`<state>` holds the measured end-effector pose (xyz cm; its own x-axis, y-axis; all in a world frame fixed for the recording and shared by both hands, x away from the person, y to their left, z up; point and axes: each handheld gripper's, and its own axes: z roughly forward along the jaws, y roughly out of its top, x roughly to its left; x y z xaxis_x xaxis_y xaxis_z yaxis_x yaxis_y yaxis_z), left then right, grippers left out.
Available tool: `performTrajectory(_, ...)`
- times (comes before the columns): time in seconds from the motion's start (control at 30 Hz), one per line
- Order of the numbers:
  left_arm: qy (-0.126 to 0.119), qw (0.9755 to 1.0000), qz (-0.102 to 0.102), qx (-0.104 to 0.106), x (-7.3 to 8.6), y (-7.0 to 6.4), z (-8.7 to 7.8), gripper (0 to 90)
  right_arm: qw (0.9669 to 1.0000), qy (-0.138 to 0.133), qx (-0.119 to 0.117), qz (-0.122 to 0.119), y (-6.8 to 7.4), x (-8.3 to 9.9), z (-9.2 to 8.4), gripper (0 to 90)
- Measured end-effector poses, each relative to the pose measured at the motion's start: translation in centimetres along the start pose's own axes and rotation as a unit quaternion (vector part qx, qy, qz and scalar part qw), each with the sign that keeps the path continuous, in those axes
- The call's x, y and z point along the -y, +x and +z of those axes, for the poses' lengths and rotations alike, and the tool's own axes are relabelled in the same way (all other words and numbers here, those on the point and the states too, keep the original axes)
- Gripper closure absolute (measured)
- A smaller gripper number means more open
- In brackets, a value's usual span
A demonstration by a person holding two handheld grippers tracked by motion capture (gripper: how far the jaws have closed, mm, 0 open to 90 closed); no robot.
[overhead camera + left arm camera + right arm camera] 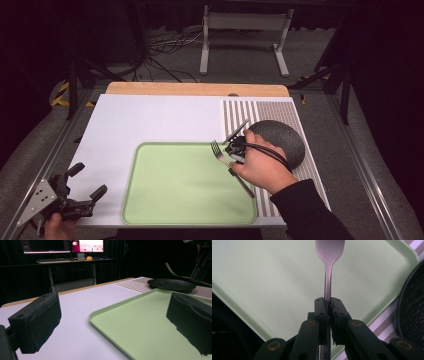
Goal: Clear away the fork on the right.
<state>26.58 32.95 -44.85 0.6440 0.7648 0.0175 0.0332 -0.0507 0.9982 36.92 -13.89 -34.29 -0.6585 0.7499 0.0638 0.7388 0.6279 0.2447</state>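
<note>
One green tray (190,185), landmark. One fork (220,152) above its right edge. One dark plate (282,140) right of it. One striped mat (240,112) beneath that plate.

My bench (150,120) stands in a dark room, its white top edged with a wooden strip (197,89) at the far side. Grey carpet floor (240,55) lies beyond it, with loose black cables (165,47) and a white metal stand (245,37). Across the room, a desk (75,261) carries two lit monitors (62,245).
</note>
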Motion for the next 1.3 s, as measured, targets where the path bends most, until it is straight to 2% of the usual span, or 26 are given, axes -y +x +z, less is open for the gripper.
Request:
performTrajectory(0.07,-0.001,1.0,-0.001,0.0,0.0,0.0,0.0,0.3,1.0,-0.001,0.005,0.005,-0.1,0.0,0.1,84.2)
performTrajectory(0.1,-0.001,1.0,-0.001,0.0,0.0,0.0,0.0,0.3,0.9996,-0.002,0.008,0.027,-0.1,-0.1,0.3,84.2)
performTrajectory(0.13,-0.001,1.0,-0.002,-0.001,0.0,0.0,0.0,0.3,0.9996,-0.002,0.008,0.027,-0.1,-0.1,0.3,84.2)
performTrajectory(0.27,-0.001,1.0,-0.003,0.0,0.0,0.0,0.0,0.3,0.9987,-0.002,0.004,0.051,-0.2,-0.2,0.6,84.2)
performTrajectory(0.33,-0.001,1.0,-0.003,0.0,0.0,0.0,0.0,0.3,0.9974,0.0,0.004,0.072,-0.1,-0.2,0.8,84.2)
performTrajectory(0.37,-0.001,1.0,-0.002,0.0,0.0,0.0,0.0,0.3,0.9974,0.0,0.004,0.072,-0.1,-0.2,0.8,84.2)
performTrajectory(0.4,0.0,1.0,-0.001,0.0,0.0,0.0,0.0,0.3,0.9961,0.0,0.003,0.088,-0.2,-0.2,1.0,84.2)
performTrajectory(0.5,0.0,1.0,-0.001,0.0,0.0,0.0,0.0,0.4,0.995,0.003,0.0,0.1,-0.2,-0.3,1.2,84.1)
performTrajectory(0.83,-0.002,1.0,-0.002,-0.001,0.0,0.1,0.0,0.3,0.993,0.011,0.001,0.118,0.0,-0.5,2.3,84.1)
performTrajectory(1.0,-0.002,1.0,-0.001,0.0,0.0,0.1,0.0,0.3,0.9929,0.015,0.001,0.118,0.1,-0.5,2.9,84.0)
performTrajectory(1.3,0.0,1.0,0.002,0.0,0.0,0.1,0.0,0.3,0.9915,0.024,-0.003,0.128,-0.3,-0.3,4.4,83.9)
